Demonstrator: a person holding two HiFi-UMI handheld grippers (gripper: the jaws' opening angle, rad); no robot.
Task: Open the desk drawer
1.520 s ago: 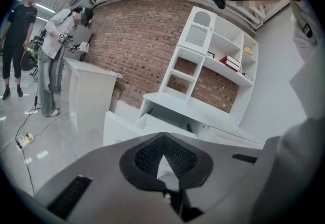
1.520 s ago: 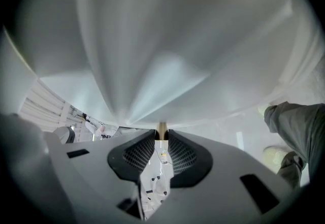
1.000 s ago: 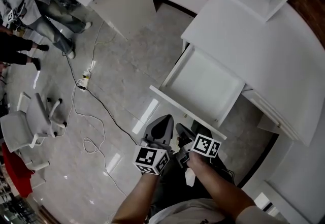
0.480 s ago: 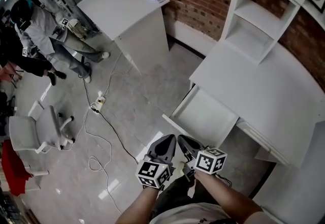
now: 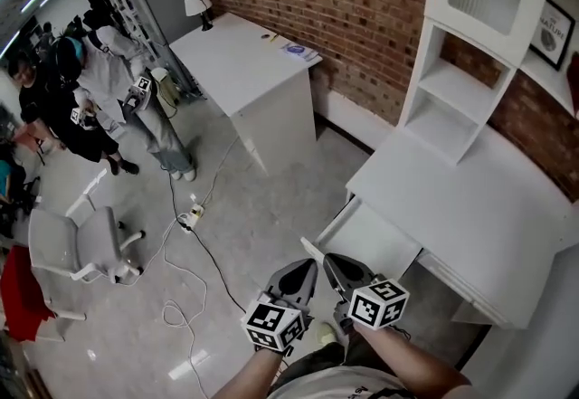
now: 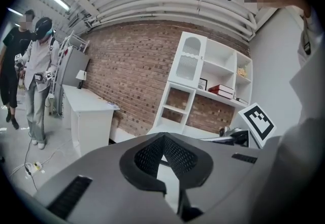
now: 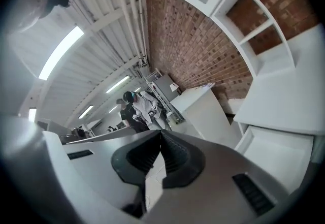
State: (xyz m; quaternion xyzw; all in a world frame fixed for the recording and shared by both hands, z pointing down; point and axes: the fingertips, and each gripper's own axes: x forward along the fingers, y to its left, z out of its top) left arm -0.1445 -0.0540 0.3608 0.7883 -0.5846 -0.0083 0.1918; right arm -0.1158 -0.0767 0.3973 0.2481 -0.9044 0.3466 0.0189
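The white desk stands at the right against the brick wall. Its drawer is pulled out and shows an empty white inside; it also shows at the lower right of the right gripper view as the drawer. My left gripper and right gripper hang side by side just in front of the drawer's front corner, touching nothing. Both are shut and hold nothing. In their own views the left gripper and right gripper have their jaws closed to a point.
A white shelf unit sits on the desk. A second white desk stands further back. People stand at the far left. A grey office chair and a power strip with cables are on the floor.
The head view has swung upward and takes in more of the room and wall. The drawer stays open. Both grippers remain shut and close together, now a little back from the drawer front.
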